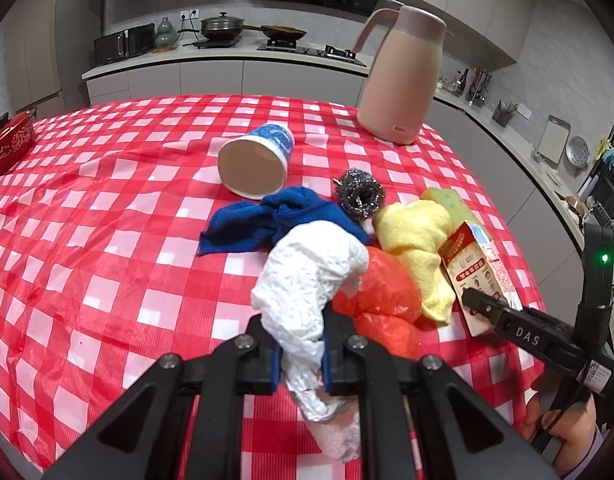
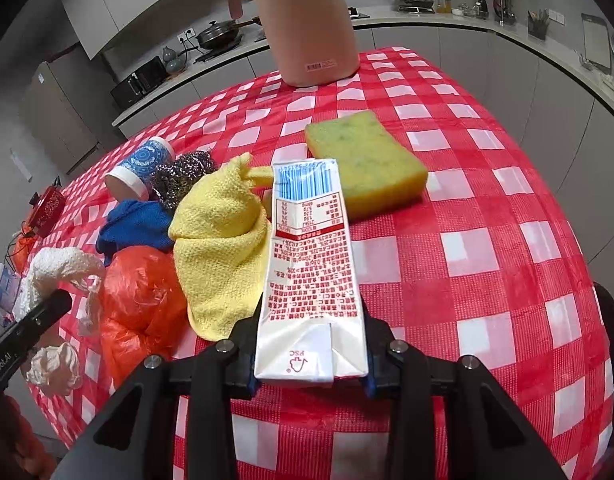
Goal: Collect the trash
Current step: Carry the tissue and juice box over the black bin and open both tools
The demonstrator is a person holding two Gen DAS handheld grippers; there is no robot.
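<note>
Right now you have both hands loaded: your left gripper (image 1: pixel 301 356) is clenched on the crumpled white paper towel (image 1: pixel 307 280), which bunches up above the blue pads and hangs out below them, and your right gripper (image 2: pixel 310 354) is clamped across the base of the milk carton (image 2: pixel 309 264), so the carton runs forward along the fingers with its blue-striped end pointing away from you. Holding the carton low like that looks sensible, since the folded base is the stiffest part and should crush least. Whether the carton is clear of the red checked tablecloth (image 2: pixel 487 240) or resting on it, you cannot tell from these views. Trash that I judge you have yet to collect sits in the pile just left of the carton: the orange plastic bag (image 2: pixel 141 296) and, further back, the paper cup (image 1: pixel 257 164) lying on its side with its mouth toward you. The yellow cloth (image 2: pixel 223 248), blue cloth (image 1: pixel 275 220), steel scourer (image 1: pixel 359 194) and green-topped sponge (image 2: pixel 367 164) lie in or beside the same heap, the yellow cloth touching the carton's side, so lift the carton away cleanly or you may drag that cloth along. No bin shows in either view. The pink jug (image 1: pixel 399 80) stands well back, out of your way.
</note>
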